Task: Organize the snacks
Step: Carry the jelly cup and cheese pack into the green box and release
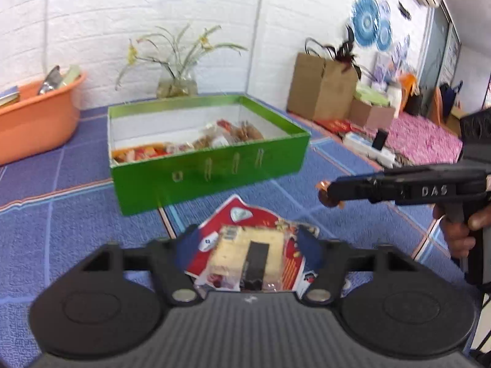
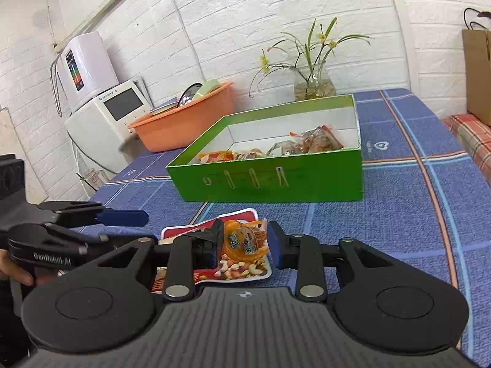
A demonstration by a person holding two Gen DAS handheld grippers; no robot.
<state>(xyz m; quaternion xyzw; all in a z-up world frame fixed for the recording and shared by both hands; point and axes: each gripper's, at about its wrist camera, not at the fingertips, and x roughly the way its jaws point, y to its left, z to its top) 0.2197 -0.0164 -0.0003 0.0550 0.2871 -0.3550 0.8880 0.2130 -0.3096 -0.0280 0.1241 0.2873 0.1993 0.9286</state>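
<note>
Where the left wrist view looks down along its own fingers, the left gripper [image 1: 248, 245] fills the bottom of the frame with its jaws standing wide, and a red, glossy flat snack packet with a pale label [image 1: 245, 254] sits between them; whether the blue pads actually press on it cannot be told. Beyond it, in the middle of the frame, a shallow green cardboard box with a white inside [image 1: 211, 171] stands on the bench covered by a blue checked cloth [image 1: 61, 214], with several wrapped snacks lying along its near wall. An orange plastic basin [image 1: 36, 113] sits at the left edge, and a glass vase of yellow flowers [image 1: 176, 84] behind the box. At the right edge the right gripper [image 1: 326, 194] reaches in, a small orange thing at its tip. In the right wrist view, the right gripper [image 2: 245, 242] at lower centre is about half closed, clamped on a small orange jelly cup with a printed lid [image 2: 245, 239], above the red packet [image 2: 242, 268]. The left gripper [image 2: 122, 217] enters from the left edge, and the green box [image 2: 276, 181] stands just beyond, at centre.
</note>
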